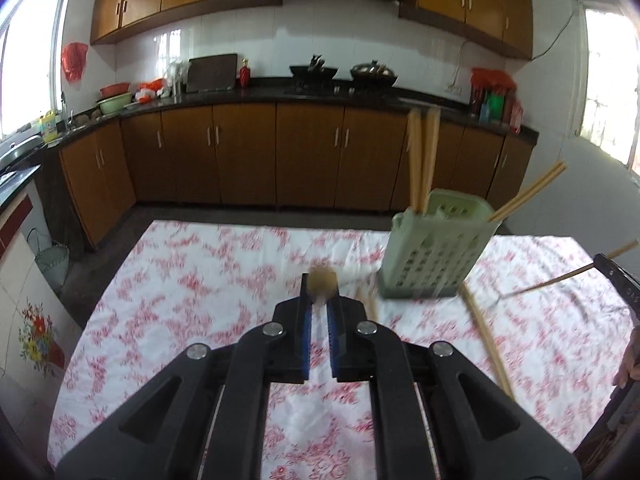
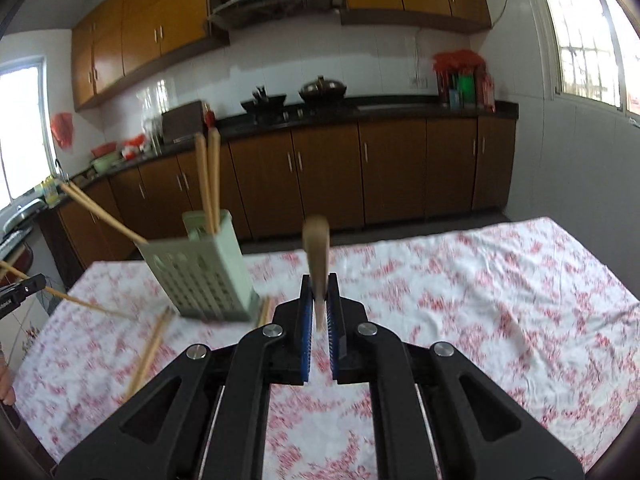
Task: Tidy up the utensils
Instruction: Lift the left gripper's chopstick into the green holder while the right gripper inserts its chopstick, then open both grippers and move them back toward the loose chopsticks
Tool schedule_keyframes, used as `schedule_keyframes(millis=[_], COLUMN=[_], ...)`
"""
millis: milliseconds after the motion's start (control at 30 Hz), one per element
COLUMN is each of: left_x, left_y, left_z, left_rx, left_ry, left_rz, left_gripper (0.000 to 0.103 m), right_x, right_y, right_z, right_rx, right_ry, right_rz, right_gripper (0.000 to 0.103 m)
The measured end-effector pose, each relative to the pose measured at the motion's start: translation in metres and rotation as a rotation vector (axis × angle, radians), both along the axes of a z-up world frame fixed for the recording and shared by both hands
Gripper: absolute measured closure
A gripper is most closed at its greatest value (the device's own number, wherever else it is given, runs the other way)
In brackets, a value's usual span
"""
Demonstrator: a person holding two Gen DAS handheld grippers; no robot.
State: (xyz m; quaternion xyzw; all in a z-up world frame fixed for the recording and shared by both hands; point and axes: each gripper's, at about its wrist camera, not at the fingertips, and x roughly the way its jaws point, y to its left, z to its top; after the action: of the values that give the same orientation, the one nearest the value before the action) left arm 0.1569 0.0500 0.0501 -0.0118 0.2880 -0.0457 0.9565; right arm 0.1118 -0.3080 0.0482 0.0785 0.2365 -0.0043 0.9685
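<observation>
Wooden chopsticks, counted: four stand in the green holder (image 1: 436,248) at right of the left view, two upright, two leaning. One lies loose (image 1: 486,340) on the floral cloth (image 1: 200,280). The left gripper (image 1: 320,300) is clamped on one chopstick (image 1: 321,280); the right gripper (image 2: 319,300) pinches another (image 2: 316,248).

Daylight enters from overexposed windows (image 1: 612,80) at both sides. Strong fisheye bending at edges, dark corner vignetting. Tablecloth (image 2: 480,280) pattern smeared, probably motion blur.
</observation>
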Motion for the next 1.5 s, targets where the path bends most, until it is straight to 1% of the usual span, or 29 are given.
schedule_keyframes(millis=[67,267,300,367,467,500,600,700,767,833,933,1000,1133,1200,1267,1300,1367,1433,1500], left_x=[-0.004,-0.017,-0.018,-0.017,-0.012,-0.008,0.007,0.023,0.035,0.048,0.066,0.077,0.097,0.101,0.099,0.097,0.091,0.084,0.074], left_y=[-0.005,-0.026,-0.029,-0.035,-0.045,-0.05,-0.063,-0.074,-0.082,-0.086,-0.092,-0.094,-0.091,-0.089,-0.086,-0.084,-0.082,-0.078,-0.074], left_z=[0.013,0.056,0.062,0.077,0.098,0.107,0.125,0.134,0.136,0.135,0.129,0.121,0.093,0.08,0.072,0.07,0.069,0.07,0.072], left_rx=[-0.009,-0.023,-0.03,-0.057,-0.078,-0.099,-0.116,-0.131,-0.134,-0.157,-0.173,-0.184,-0.211,-0.219,-0.218,-0.217,-0.215,-0.212,-0.209], left_ry=[-0.023,-0.113,-0.126,-0.165,-0.245,-0.285,-0.362,-0.415,-0.45,-0.473,-0.486,-0.471,-0.407,-0.373,-0.358,-0.357,-0.358,-0.361,-0.365], left_rz=[-0.028,-0.106,-0.114,-0.125,-0.112,-0.108,-0.078,-0.051,-0.032,-0.021,0.004,0.014,0.021,0.017,0.016,0.014,0.007,0.002,-0.003], left_gripper=[0.095,0.095,0.095,0.095,0.095,0.095,0.095,0.095,0.095,0.095,0.095,0.095,0.095,0.095,0.095,0.094,0.089,0.085,0.084], right_x=[-0.001,-0.005,-0.006,-0.007,-0.004,-0.001,0.01,0.026,0.032,0.042,0.057,0.06,0.066,0.066,0.064,0.063,0.059,0.05,0.043], right_y=[0.001,0.014,0.018,0.021,0.032,0.036,0.044,0.049,0.048,0.047,0.045,0.047,0.053,0.056,0.057,0.057,0.057,0.056,0.055], right_z=[0.011,0.062,0.073,0.084,0.103,0.104,0.108,0.104,0.1,0.094,0.086,0.08,0.067,0.06,0.057,0.056,0.058,0.062,0.067], right_rx=[0.015,0.069,0.083,0.1,0.118,0.119,0.103,0.086,0.083,0.089,0.105,0.106,0.101,0.099,0.102,0.105,0.107,0.101,0.096], right_ry=[-0.028,-0.169,-0.209,-0.26,-0.349,-0.368,-0.418,-0.443,-0.445,-0.442,-0.426,-0.415,-0.371,-0.345,-0.332,-0.323,-0.319,-0.325,-0.331], right_rz=[0.011,0.074,0.086,0.097,0.104,0.104,0.093,0.075,0.063,0.048,0.044,0.044,0.061,0.075,0.085,0.092,0.097,0.098,0.098], right_gripper=[0.095,0.095,0.095,0.095,0.095,0.095,0.095,0.095,0.095,0.095,0.095,0.095,0.095,0.095,0.094,0.093,0.082,0.076,0.075])
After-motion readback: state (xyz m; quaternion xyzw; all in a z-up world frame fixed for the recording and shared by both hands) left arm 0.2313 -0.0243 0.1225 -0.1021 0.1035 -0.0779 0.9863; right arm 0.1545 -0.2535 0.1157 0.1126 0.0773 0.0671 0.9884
